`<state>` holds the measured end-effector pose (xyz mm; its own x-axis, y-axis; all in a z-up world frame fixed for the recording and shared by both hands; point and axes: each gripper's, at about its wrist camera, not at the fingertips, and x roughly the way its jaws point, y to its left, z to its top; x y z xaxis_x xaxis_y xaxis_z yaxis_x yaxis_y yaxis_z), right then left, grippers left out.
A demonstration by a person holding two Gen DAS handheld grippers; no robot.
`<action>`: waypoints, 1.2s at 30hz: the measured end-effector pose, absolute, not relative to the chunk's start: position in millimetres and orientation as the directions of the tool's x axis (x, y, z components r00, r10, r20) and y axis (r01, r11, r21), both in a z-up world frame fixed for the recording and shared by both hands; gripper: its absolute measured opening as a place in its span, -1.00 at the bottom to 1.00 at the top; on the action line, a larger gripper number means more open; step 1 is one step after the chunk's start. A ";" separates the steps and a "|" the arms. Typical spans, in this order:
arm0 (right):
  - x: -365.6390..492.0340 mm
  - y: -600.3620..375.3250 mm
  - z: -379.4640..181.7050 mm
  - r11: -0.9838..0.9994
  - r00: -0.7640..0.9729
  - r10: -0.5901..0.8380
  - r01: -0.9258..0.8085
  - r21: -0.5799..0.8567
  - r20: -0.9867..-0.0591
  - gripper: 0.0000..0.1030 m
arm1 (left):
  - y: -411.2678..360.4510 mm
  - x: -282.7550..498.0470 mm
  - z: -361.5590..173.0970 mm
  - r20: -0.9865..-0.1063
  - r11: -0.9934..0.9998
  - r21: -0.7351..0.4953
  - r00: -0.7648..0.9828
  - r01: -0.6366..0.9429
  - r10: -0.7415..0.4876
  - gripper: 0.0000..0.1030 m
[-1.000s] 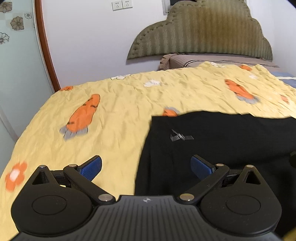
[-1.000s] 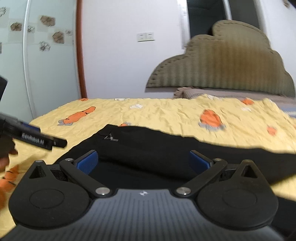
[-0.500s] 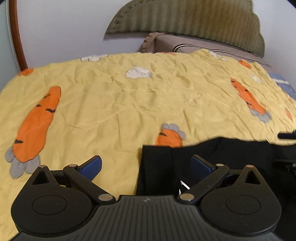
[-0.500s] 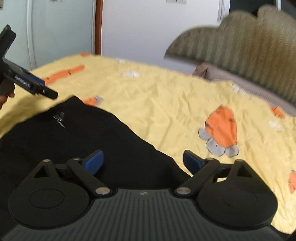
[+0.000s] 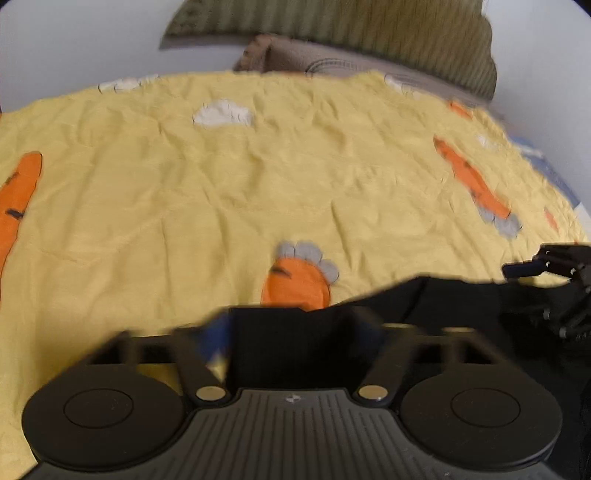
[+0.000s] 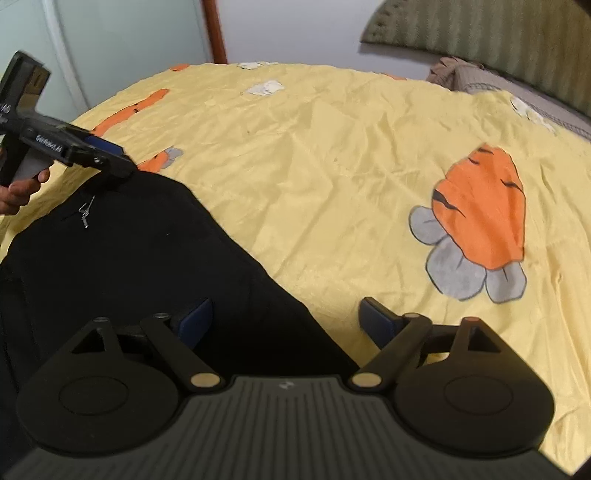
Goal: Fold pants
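Note:
Black pants [image 6: 140,266] lie flat on the yellow carrot-print bedspread [image 6: 332,155]; a small silver logo [image 6: 85,212] shows near their far left corner. My right gripper [image 6: 286,321] is open, its jaws straddling the pants' far edge just above the cloth. In the left wrist view my left gripper [image 5: 295,332] is blurred, with the far left corner of the pants [image 5: 295,343] between its fingers; the jaws look partly closed. The left gripper also shows in the right wrist view [image 6: 110,162], at that corner. The right gripper shows at the right edge of the left wrist view [image 5: 546,266].
A padded olive headboard [image 5: 369,29] and a brown striped pillow [image 5: 295,59] stand at the far end of the bed. A white wall and a glass door with a wood frame [image 6: 214,33] lie to the left.
Both grippers have moved forward and down to the pants' far edge. The left gripper's fingers have come closer together around the corner of the cloth.

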<state>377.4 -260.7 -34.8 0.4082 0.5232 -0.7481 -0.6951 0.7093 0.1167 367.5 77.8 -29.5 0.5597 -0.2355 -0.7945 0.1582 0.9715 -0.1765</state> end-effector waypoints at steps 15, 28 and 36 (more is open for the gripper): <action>316.7 -245.5 1.4 0.765 0.647 0.437 -0.633 -0.120 -0.625 -0.88 | 79.3 303.4 21.1 -0.635 0.972 -0.173 0.737 0.157 -0.232 -0.31; 143.0 -231.2 47.7 0.757 0.790 0.418 -0.576 -0.309 -0.449 -0.88 | 98.9 157.5 38.4 -0.582 0.960 -0.229 0.768 0.162 -0.268 -0.60; 54.8 -218.9 21.3 0.715 0.767 0.411 -0.607 -0.347 -0.493 -0.88 | 109.8 81.7 19.1 -0.579 0.946 -0.296 0.762 0.135 -0.290 -0.64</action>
<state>54.8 -218.9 21.3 0.7668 0.4115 -0.4927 -0.6068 0.7149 -0.3474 81.7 109.8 19.1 0.7624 -0.2900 -0.5785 0.1351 0.9456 -0.2959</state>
